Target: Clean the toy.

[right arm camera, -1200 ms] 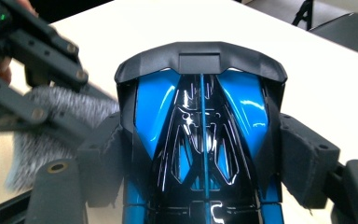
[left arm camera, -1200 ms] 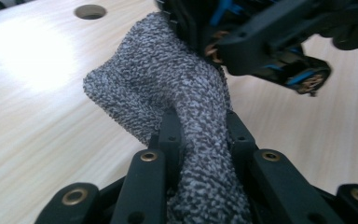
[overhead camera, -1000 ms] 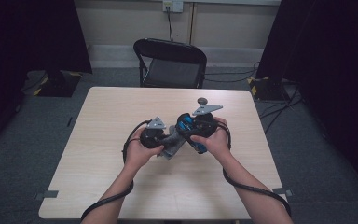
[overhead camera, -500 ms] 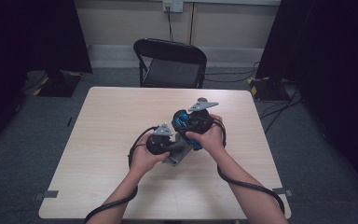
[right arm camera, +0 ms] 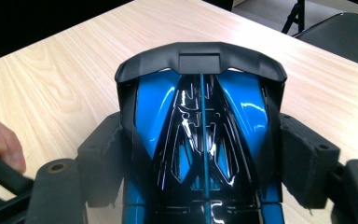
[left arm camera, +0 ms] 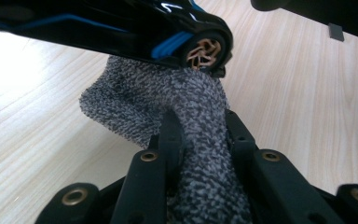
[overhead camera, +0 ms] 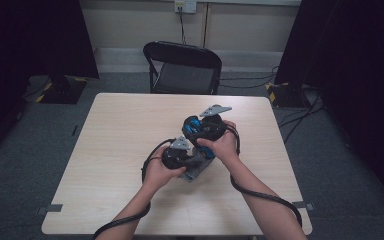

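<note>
Left hand-held gripper (left arm camera: 200, 126) has its two black jaws pinched tight on a grey speckled cloth (left arm camera: 168, 102), the fuzzy fabric squeezed into a narrow neck between them and spreading out wider beyond the tips. Right hand-held gripper (right arm camera: 203, 140) has its jaws set wide apart around a toy car (right arm camera: 200, 121), one pad pressing on each flank of the body.

That car is glossy black with bright blue panels, a thin blue line down its middle and a dull black wing across the end farthest from the camera. In the left gripper view it passes overhead as a shiny black and blue shape (left arm camera: 121, 28) with a round opening showing tan parts inside, and the cloth touches its underside just below that opening.

From the high view both hand-held grippers sit close together above the middle of the pale wooden desk (overhead camera: 120, 130), the right one (overhead camera: 200, 131) a little farther from the person than the left (overhead camera: 192, 162), with the cloth (overhead camera: 196, 171) bunched under them. A black chair (overhead camera: 182, 65) stands behind the desk.

From above, the car is mostly covered by the hands. The near end of the car is cut off at the bottom of the right gripper view, and the cloth's lower end disappears between the left jaws. Whether the cloth rests on the desk I cannot tell.
</note>
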The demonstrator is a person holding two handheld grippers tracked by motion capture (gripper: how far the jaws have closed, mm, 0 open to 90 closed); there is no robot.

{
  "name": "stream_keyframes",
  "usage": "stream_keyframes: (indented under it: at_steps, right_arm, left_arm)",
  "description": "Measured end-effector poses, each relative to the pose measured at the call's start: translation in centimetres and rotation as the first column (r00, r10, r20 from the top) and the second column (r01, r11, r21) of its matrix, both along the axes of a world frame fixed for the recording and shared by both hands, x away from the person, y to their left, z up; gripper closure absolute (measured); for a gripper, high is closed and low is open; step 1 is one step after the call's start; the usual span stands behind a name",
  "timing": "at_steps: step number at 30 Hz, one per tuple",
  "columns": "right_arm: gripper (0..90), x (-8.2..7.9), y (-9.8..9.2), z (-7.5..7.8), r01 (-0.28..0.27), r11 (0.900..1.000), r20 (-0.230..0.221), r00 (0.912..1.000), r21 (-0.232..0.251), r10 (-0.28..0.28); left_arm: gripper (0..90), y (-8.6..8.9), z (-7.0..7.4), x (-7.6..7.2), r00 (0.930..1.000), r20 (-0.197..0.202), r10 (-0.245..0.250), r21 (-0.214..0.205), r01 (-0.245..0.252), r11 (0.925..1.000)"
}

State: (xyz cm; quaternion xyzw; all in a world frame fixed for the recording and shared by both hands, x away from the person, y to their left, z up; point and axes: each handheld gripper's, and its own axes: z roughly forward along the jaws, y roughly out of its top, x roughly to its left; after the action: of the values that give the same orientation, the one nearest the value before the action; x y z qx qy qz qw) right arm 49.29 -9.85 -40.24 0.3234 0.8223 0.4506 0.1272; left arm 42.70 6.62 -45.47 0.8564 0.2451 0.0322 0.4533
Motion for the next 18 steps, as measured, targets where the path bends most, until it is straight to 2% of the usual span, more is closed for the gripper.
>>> stream_keyframes:
  at_steps: [7, 11, 18]
  right_arm:
    - [26.0, 0.2, -0.1, 0.6, 0.003, 0.9999, 0.005, 1.0000, 0.012, -0.003]
    - [26.0, 0.2, -0.3, 1.0, 0.006, 0.9996, 0.008, 0.9999, 0.029, -0.006]
    - [26.0, 0.4, -0.9, 1.6, 0.024, 0.9981, 0.008, 0.9997, 0.057, -0.025]
  left_arm:
    - [73.7, -1.1, -0.3, -0.4, 0.9988, -0.005, -0.048, 0.006, 0.048, 0.9988]
    - [73.7, -1.4, -0.3, -0.6, 0.9983, -0.006, -0.059, -0.001, 0.059, 0.9983]
    - [73.7, -1.7, -0.2, -1.0, 0.9964, 0.001, -0.085, 0.013, 0.085, 0.9963]
